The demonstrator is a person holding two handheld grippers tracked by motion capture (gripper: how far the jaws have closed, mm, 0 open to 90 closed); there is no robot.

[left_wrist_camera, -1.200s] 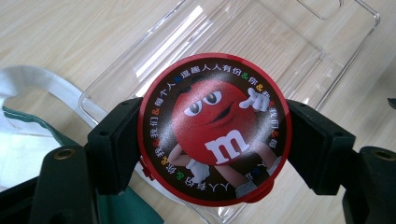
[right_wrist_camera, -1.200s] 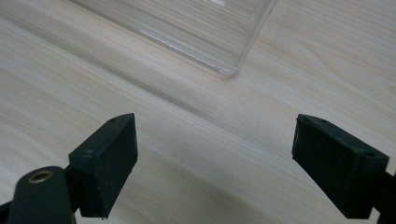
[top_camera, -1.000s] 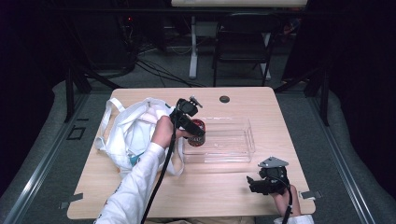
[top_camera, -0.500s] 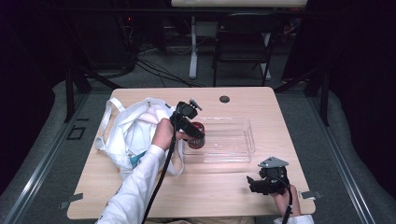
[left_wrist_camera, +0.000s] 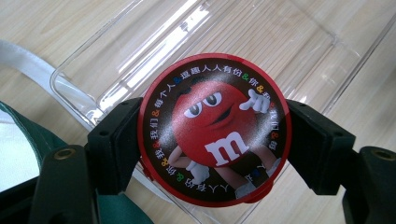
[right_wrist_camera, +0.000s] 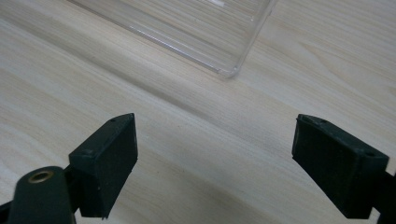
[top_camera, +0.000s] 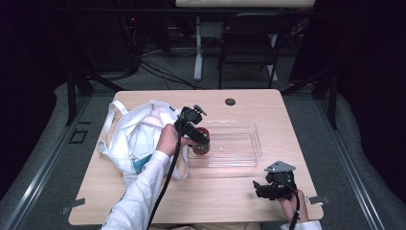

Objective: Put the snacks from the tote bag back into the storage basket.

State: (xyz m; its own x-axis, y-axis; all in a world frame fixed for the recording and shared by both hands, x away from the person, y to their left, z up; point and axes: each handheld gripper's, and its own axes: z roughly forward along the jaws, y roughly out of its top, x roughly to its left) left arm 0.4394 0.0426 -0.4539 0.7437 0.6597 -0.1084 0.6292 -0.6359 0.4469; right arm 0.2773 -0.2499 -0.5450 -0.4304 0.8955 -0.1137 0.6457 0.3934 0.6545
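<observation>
- Left gripper (top_camera: 200, 142): jaws clamped on the rim of a round red tin (left_wrist_camera: 215, 129) whose lid bears a red cartoon candy figure and a ring of printed characters; in the left gripper view a black pad presses each side of the disc, lid face toward the camera
- Place of the tin: at the left end of the clear rectangular plastic tray (top_camera: 249, 143) in the middle of the light wooden table (top_camera: 230, 201), just right of the white cloth bag with green lining (top_camera: 136, 136); whether the tin rests on the tray floor or hangs just above it cannot be told
- Deciding relation: the tray's long axis runs left to right across the table, and its free length lies to the right of the held tin, so a set-down would, by this reading, go straight down or a little rightward; the tin itself is round and offers no long axis to align
- Nearer hand: the left hand (top_camera: 167, 140) is at the tray; the right gripper (top_camera: 261, 188) sits near the right front edge of the table, apart from the tray, jaws wide apart over bare wood with nothing between them, the tray's corner (right_wrist_camera: 229, 72) ahead of them
- Change from the earlier frames: the left gripper with the tin has crept slightly toward the near side at the tray's left end; the right gripper, bag and tray lie as before
</observation>
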